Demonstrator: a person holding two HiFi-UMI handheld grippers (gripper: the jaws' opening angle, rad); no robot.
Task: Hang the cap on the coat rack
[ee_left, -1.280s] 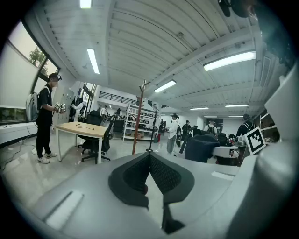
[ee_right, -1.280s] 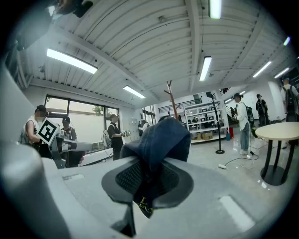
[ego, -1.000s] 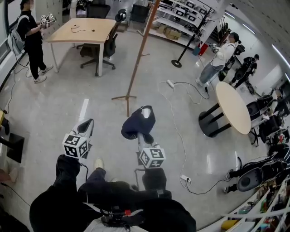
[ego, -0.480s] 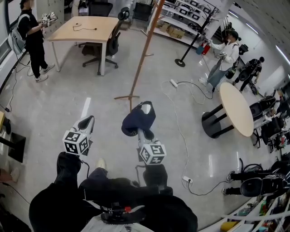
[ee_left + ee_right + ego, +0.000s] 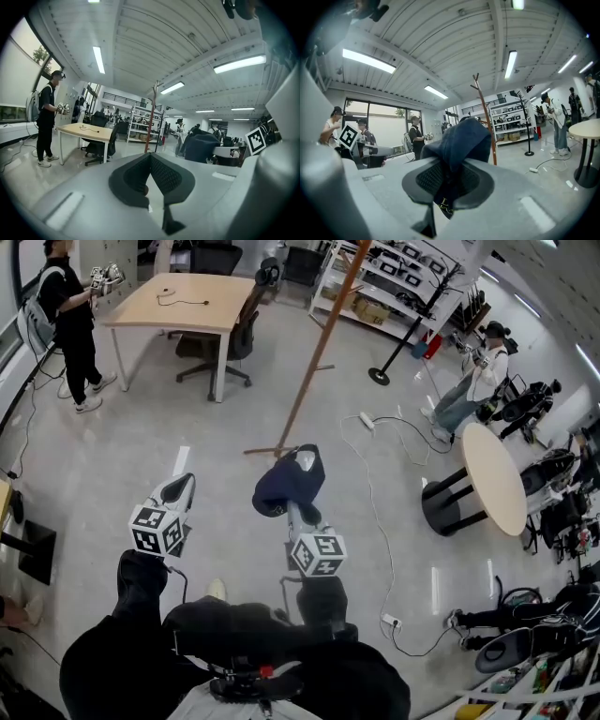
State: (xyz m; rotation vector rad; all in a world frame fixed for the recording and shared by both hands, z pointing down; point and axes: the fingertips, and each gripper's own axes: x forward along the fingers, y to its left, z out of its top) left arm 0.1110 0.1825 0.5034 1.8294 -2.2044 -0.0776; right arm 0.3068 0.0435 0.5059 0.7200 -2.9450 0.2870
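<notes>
A navy cap (image 5: pixel 289 482) hangs from my right gripper (image 5: pixel 295 507), which is shut on its fabric. In the right gripper view the cap (image 5: pixel 464 140) bulges up between the dark pads (image 5: pixel 423 180). The wooden coat rack (image 5: pixel 314 362) stands just beyond the cap, its foot on the floor and its pole leaning up and to the right in the head view. Its forked top (image 5: pixel 477 84) shows behind the cap. My left gripper (image 5: pixel 178 486) floats to the left, shut with nothing in it. From the left gripper (image 5: pixel 150 157) I see the rack (image 5: pixel 151 117) ahead and the cap (image 5: pixel 199 146) to the right.
A wooden table (image 5: pixel 178 296) with an office chair (image 5: pixel 234 334) stands at the back left, and a person (image 5: pixel 70 324) stands beside it. To the right are a round table (image 5: pixel 492 474), a person (image 5: pixel 473 381), a black stand (image 5: pixel 380 376) and floor cables (image 5: pixel 375 512).
I have stepped forward, so the rack's foot now sits right behind the cap. Both grippers keep their poses. The person at the right has drifted further right.
</notes>
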